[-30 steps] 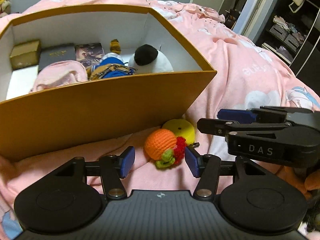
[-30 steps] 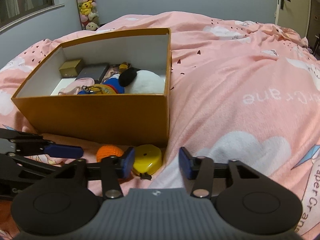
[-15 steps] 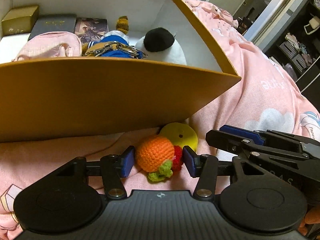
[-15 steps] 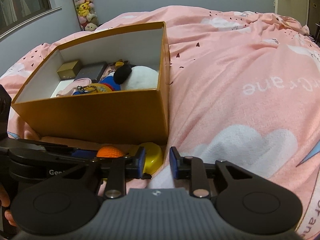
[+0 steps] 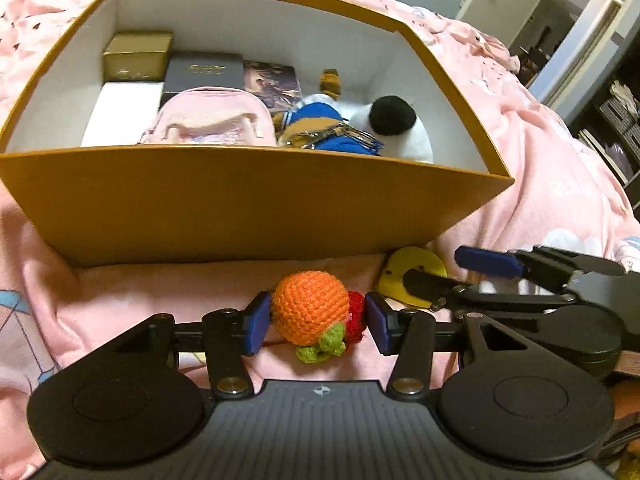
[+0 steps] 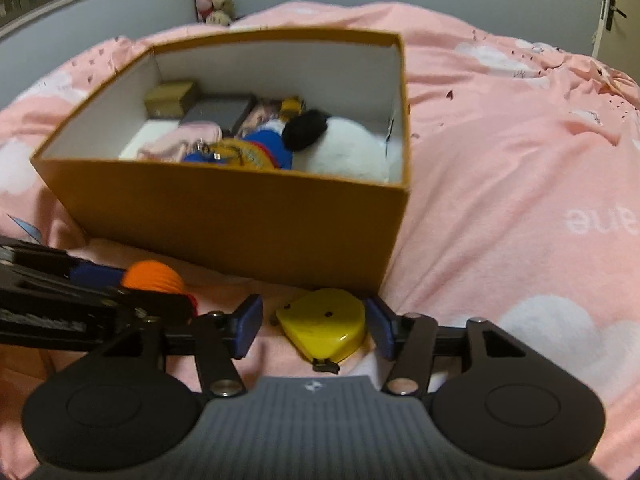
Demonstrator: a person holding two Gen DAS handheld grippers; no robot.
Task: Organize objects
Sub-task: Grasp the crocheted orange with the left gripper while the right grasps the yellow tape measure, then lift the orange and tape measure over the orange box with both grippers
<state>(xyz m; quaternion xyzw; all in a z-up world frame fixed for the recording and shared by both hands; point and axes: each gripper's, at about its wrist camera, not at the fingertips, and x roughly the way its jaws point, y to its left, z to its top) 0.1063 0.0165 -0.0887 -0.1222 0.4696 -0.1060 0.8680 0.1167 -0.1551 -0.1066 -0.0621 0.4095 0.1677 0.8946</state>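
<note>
Left gripper (image 5: 316,322) sits low on the pink bedspread (image 5: 540,152), jaws partway open and closed in on the crocheted orange toy (image 5: 310,308); both blue pads look pressed against its sides, orange ball on one, red bit on the other. Right gripper (image 6: 314,326) jaws have just been opening; they now straddle the yellow tape measure (image 6: 324,326), left pad clear of it, right pad at its edge, contact uncertain. Both items lie on the bedspread just in front of the orange cardboard box (image 5: 248,204). Box is open-topped, white inside. Contents: gold box (image 5: 138,56) in the far left corner, white box (image 5: 124,112) in front of it, dark flat case (image 5: 204,74), printed card pack (image 5: 274,84), pink pouch (image 5: 212,118), blue-and-yellow plush with keyring (image 5: 324,130), white plush with black ear (image 5: 400,128).
</note>
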